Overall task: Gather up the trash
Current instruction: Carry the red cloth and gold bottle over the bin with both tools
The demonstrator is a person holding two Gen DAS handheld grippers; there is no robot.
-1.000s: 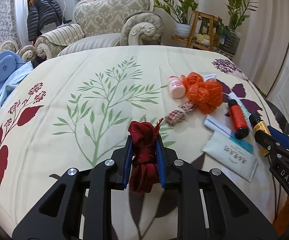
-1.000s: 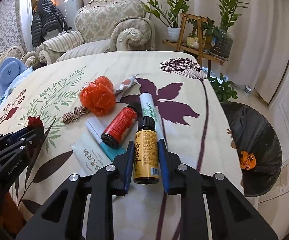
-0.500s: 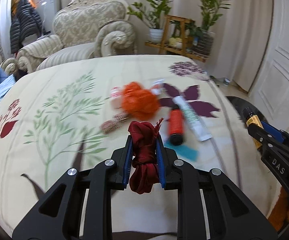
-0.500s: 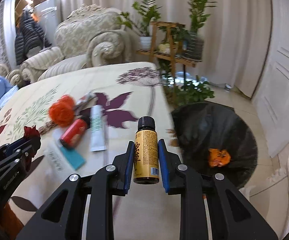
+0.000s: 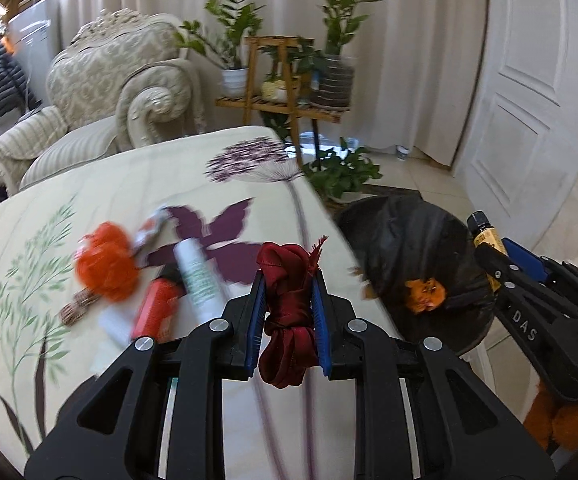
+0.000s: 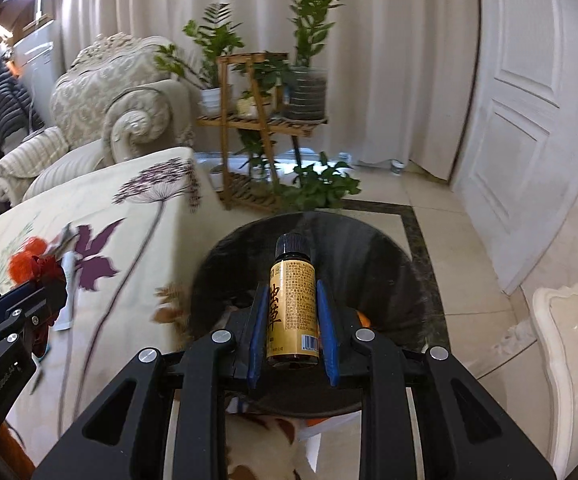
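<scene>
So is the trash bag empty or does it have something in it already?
Not empty: an orange scrap lies inside the black trash bag.

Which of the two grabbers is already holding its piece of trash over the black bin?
The right gripper: its small brown bottle hangs over the bin. The left gripper, clamping a dark red ribbon, is above the table.

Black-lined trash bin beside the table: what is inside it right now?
In the trash bin, one crumpled orange piece lies on the black liner. The right tool, shut on the small bottle, covers most of the bin's bottom in its own view, so anything else there is hidden.
</scene>
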